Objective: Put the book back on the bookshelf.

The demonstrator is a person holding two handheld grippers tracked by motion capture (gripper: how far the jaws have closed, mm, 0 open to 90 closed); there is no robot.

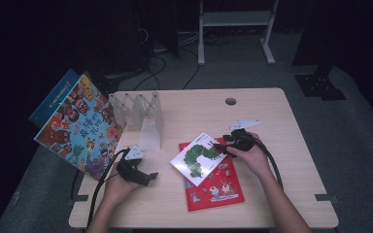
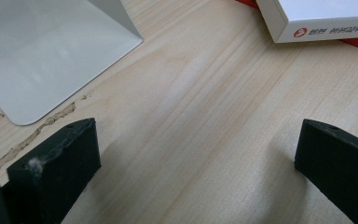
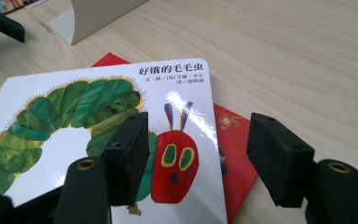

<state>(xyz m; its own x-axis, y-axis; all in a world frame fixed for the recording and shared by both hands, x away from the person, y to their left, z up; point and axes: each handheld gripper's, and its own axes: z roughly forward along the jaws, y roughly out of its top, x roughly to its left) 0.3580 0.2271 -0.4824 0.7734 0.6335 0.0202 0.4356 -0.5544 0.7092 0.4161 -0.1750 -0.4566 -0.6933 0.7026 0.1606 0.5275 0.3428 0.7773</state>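
Room is dark; grey floor beyond the desk (image 1: pixel 272 116), cables and a white frame's legs (image 1: pixel 235 29) far ahead of both hand-held grippers. The desk is pale wood grain, smooth and flat, so a book should slide easily on it. A big colourful picture book (image 1: pixel 80 128) leans off the desk edge out left of the left hand-held gripper (image 1: pixel 143 177), a blue book (image 1: pixel 53 97) behind it. A white accordion book stand (image 1: pixel 143 119) sits just ahead of that gripper.

A red book (image 1: pixel 216 187) lies flat on the desk between the two grippers. On top of it, skewed, lies the caterpillar board book (image 1: pixel 197 158), directly under and in front of the right hand-held gripper (image 3: pixel 198 154).

Board book looks thick, stiff and light, with a glossy cover, likely slippery. Best hold is probably the near corner or edge overhanging the red book, pinched across its thickness.

Right hand-held gripper is released, jaws wide, one over the cover, the other past the book's edge, nothing pinched. Left hand-held gripper is released too, resting over bare desk, with nothing between the jaws.
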